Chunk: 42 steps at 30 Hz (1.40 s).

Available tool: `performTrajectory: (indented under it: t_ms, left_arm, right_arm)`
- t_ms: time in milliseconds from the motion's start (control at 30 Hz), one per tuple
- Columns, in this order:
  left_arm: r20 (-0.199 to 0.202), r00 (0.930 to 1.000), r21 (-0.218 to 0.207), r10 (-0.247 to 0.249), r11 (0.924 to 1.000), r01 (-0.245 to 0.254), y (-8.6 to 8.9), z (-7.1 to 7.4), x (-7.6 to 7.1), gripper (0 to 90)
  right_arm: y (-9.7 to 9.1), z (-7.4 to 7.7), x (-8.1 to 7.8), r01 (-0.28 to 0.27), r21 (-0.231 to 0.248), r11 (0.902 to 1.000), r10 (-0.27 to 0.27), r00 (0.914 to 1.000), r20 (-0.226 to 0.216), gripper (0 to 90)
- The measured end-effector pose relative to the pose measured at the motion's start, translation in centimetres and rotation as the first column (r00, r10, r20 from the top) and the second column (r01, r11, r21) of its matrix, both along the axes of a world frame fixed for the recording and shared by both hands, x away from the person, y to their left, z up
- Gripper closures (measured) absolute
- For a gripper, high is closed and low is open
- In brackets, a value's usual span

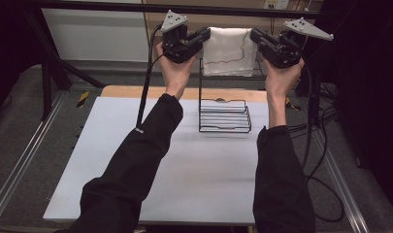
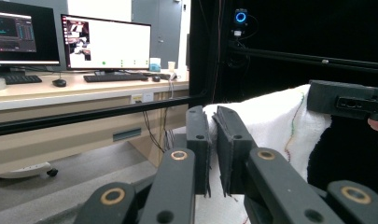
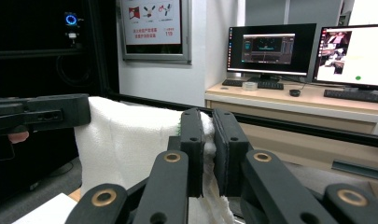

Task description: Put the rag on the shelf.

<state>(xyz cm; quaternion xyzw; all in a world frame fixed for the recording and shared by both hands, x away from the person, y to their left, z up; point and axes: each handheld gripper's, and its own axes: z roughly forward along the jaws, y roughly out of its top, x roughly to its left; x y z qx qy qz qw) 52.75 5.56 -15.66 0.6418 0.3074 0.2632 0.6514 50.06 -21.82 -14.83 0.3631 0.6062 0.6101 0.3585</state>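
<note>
A white towel (image 1: 230, 51) with a thin coloured stitch line hangs over the top bar of a black wire rack (image 1: 224, 119) at the back of the table. My left gripper (image 1: 205, 35) is raised at the towel's upper left edge, with its jaws shut on the cloth. In the left gripper view the towel (image 2: 270, 121) is pinched between the jaws of the left gripper (image 2: 213, 117). My right gripper (image 1: 255, 35) is shut on the upper right edge. The right gripper view shows the towel (image 3: 126, 140) caught in the right gripper (image 3: 207, 116).
The rack stands on a white table mat (image 1: 136, 160) with a wooden strip behind it. Black cables (image 1: 315, 145) trail off the right side. A black frame bar (image 2: 84, 114) runs behind the rack, and beyond it is a desk with monitors (image 3: 270, 49).
</note>
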Motion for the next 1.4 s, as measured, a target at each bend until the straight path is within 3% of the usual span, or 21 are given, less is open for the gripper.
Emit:
performTrajectory:
  t_ms: [200, 833, 1400]
  left_arm:
    - [-0.018, 0.9998, -0.001, 0.003, 1.0, -0.003, -0.1, -0.5, 0.6, 83.9]
    - [-0.06, 0.9982, 0.075, -0.009, 0.9971, 0.013, -2.0, -2.7, 1.4, 83.8]
    - [-0.094, 0.9948, 0.097, -0.039, 0.9942, 0.048, -1.5, -5.3, 0.9, 83.7]
  right_arm:
    - [0.1, -0.5, 0.6, 0.004, -0.002, 1.0, -0.004, 0.9999, -0.016, 83.5]
    - [-1.6, -3.2, 1.3, 0.029, -0.008, 0.9995, -0.029, 0.9969, -0.073, 83.5]
    - [-1.4, -5.5, 0.6, 0.018, -0.039, 0.9991, -0.022, 0.9943, -0.104, 83.5]
